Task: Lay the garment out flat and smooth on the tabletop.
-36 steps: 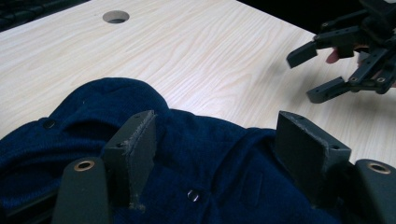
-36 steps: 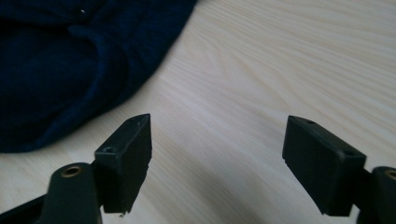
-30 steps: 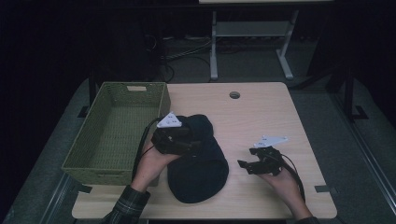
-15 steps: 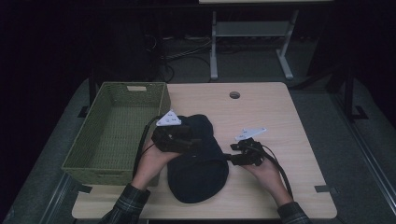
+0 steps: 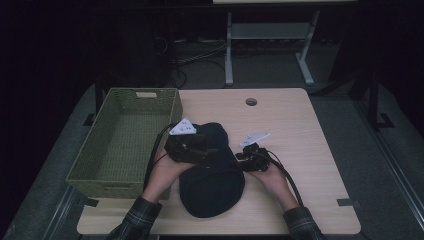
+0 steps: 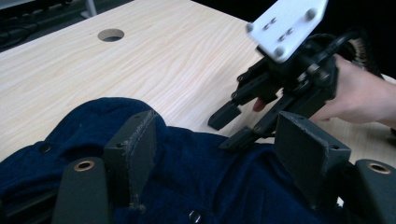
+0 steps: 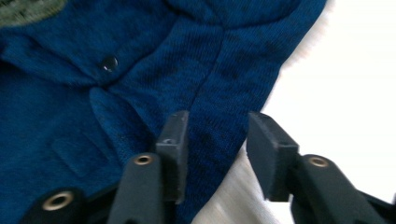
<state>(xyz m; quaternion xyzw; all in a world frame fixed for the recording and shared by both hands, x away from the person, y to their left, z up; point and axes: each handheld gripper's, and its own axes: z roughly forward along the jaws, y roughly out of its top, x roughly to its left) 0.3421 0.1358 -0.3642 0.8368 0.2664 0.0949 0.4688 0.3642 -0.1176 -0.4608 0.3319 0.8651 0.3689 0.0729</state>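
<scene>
The dark blue garment [image 5: 212,175] lies bundled on the table [image 5: 300,125], just beside the green basket [image 5: 125,140], with its long axis running from you toward the far edge. Your left tool [image 5: 192,148] rests on its upper left part with jaws open over the cloth. Your right tool [image 5: 245,159] is at the right edge, jaws open around the hem, not yet closed. Compared with one second ago, the right tool has moved left, from the bare table to the garment.

dark blue knit garment [image 5: 212,175], snap buttons, bunched flat on table's near-centre.
</scene>
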